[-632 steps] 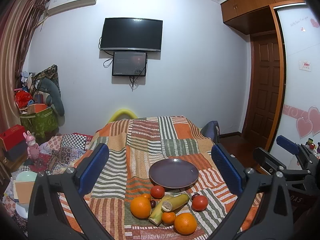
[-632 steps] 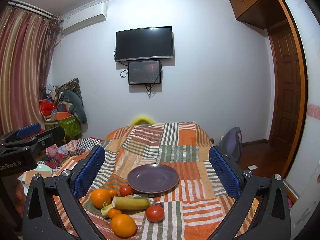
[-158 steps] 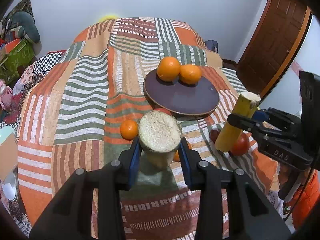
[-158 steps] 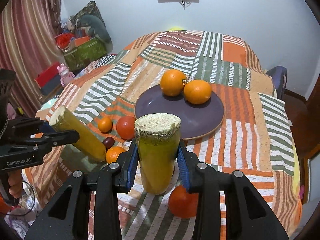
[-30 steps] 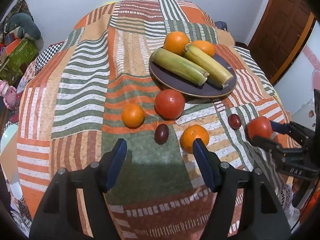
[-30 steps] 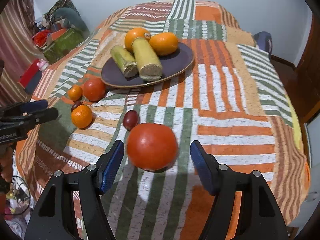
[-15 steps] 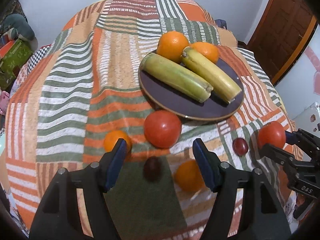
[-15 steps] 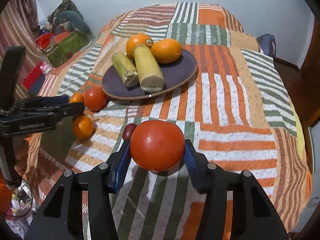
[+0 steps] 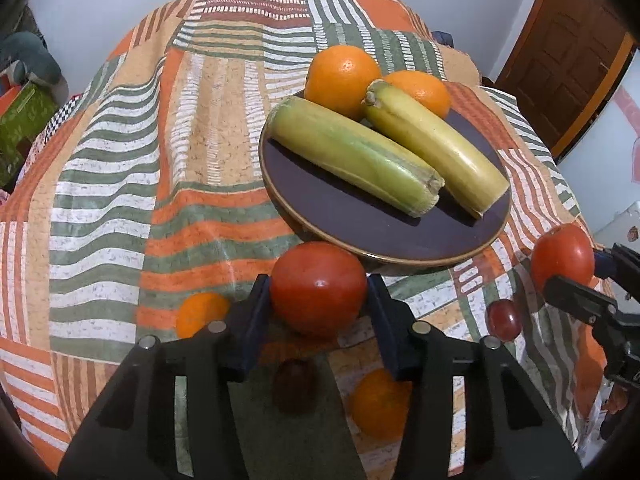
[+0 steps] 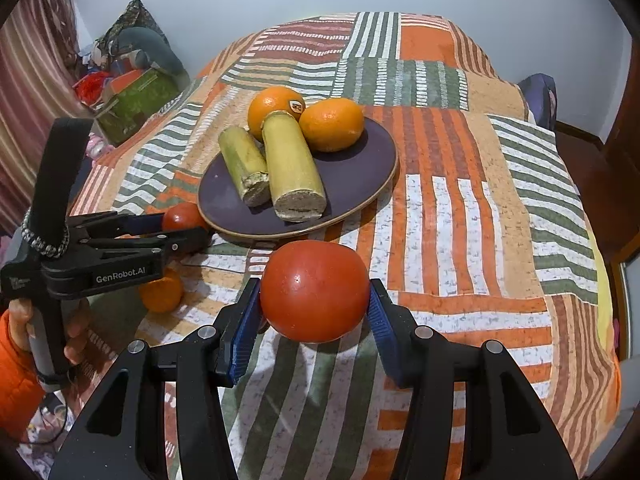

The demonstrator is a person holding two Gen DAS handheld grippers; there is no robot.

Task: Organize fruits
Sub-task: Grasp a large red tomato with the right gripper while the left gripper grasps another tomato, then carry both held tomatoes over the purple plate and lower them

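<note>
Tomatoes sit clamped in both jaws: the left gripper, whose jaws have just been closing, grips one tomato just short of the plate; the right gripper holds another tomato, the plate's bare near rim lying ahead.

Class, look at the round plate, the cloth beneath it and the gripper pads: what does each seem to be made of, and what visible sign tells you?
Plate: probably glazed ceramic; dark purple, smooth, with a soft sheen and a thin brown rim.
Cloth: woven or printed fabric, matt; it creases and drapes over the edges.
Pads of the right gripper: likely ribbed blue rubber or plastic, on black, seemingly plastic fingers.
</note>
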